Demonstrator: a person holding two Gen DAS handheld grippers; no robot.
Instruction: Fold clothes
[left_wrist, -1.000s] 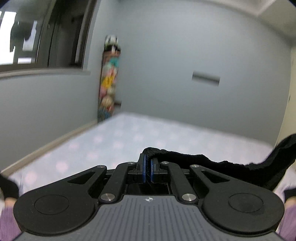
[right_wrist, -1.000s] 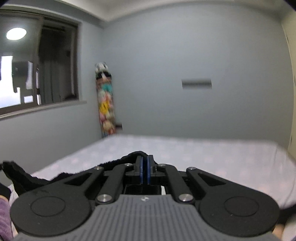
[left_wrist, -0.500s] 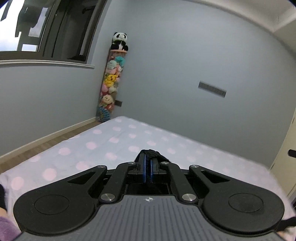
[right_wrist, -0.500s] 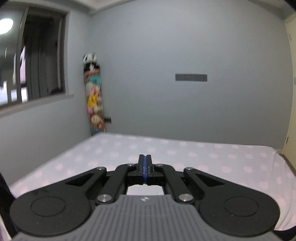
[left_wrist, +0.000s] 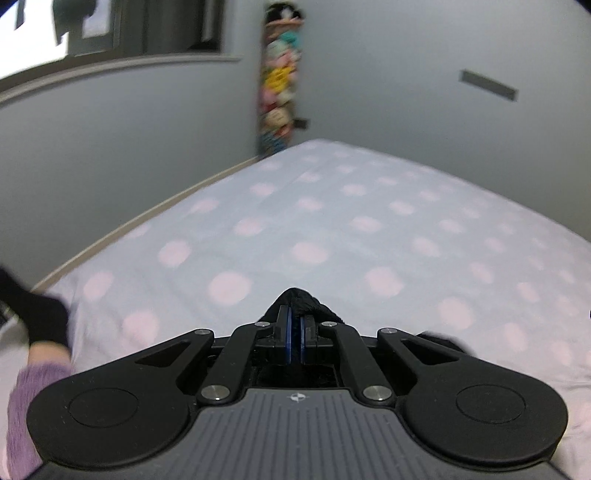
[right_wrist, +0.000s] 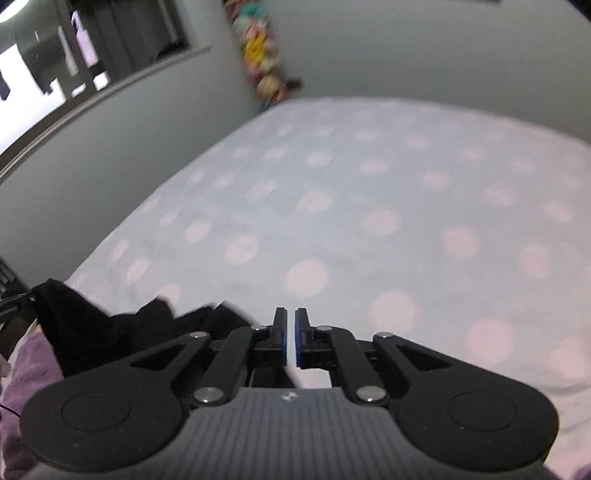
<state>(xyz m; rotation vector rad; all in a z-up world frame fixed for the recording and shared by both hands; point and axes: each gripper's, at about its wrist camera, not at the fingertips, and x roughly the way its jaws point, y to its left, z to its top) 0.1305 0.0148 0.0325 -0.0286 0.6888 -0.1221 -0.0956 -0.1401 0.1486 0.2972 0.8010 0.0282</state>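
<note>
Bed (left_wrist: 369, 206) w/ a pale sheet dotted in pink fills most of both views, spreading out ahead of both pairs of fingers; grey walls rise beyond it. Window (right_wrist: 74, 70) sits up and to the left of the fingers in both views, bright at its left edge. Tall column of stuffed toys (left_wrist: 279, 92) stands in the far corner, ahead and slightly left of the left fingers, blurred; same column shows at the top of the right view. Black garment (right_wrist: 122, 332) lies bunched on the near end of the bed, just left of the right fingers and partly hidden behind that gripper's body; in the left view a fold of it pokes up right at the fingertips, w/ more cloth trailing off to the right behind the linkage. Left gripper (left_wrist: 295, 314): fingers nearly together, pinching that black fold between the blue pads. Right gripper (right_wrist: 290, 317): fingers a narrow slit apart, sheet visible through the gap, nothing held. Purple fuzzy sleeve (left_wrist: 33, 391) shows at the lower left of the left view, w/ a bit of skin above it.
</note>
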